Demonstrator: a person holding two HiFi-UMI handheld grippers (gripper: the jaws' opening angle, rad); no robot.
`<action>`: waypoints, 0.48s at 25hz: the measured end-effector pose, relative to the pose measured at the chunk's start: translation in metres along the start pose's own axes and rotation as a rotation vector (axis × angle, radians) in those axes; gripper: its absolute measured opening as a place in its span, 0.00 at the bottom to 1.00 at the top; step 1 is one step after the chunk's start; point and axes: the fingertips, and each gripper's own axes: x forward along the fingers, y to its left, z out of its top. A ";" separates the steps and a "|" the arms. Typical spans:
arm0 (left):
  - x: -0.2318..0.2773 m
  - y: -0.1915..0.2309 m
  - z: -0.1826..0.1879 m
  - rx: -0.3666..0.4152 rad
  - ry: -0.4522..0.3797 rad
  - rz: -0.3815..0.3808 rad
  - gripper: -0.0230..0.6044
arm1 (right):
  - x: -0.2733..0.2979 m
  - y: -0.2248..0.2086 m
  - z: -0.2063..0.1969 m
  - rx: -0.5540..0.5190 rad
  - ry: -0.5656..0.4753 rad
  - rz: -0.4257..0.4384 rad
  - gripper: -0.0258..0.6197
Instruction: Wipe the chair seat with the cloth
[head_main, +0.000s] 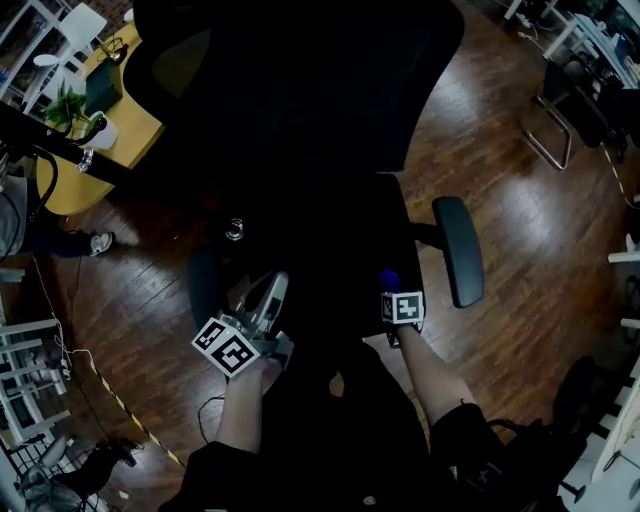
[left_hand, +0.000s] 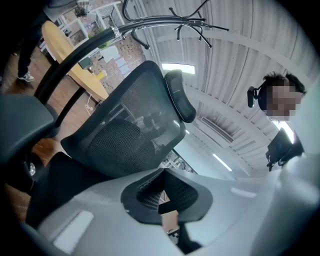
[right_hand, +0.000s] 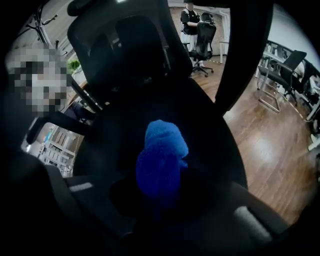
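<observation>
Two jaws of the right gripper (head_main: 389, 292) are clamped on the blue cloth (right_hand: 162, 160), held at 4 o'clock on the black chair seat (head_main: 320, 240). At 7 o'clock, the left gripper (head_main: 271, 292) is kept with its jaws pressed together, empty.

Count: one black office chair (head_main: 300, 120), two armrests (head_main: 458, 250), one blue cloth (right_hand: 162, 160), one yellow table (head_main: 125, 125) far left, two grippers: left gripper (head_main: 272, 290), right gripper (head_main: 392, 292).
</observation>
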 end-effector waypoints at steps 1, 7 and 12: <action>-0.006 0.001 0.002 0.000 -0.015 0.014 0.02 | 0.000 0.011 -0.002 -0.003 0.011 0.024 0.10; -0.054 0.004 0.027 0.007 -0.123 0.082 0.02 | 0.031 0.129 -0.020 -0.170 0.054 0.217 0.10; -0.115 0.015 0.050 0.019 -0.217 0.167 0.02 | 0.045 0.240 -0.050 -0.283 0.142 0.356 0.10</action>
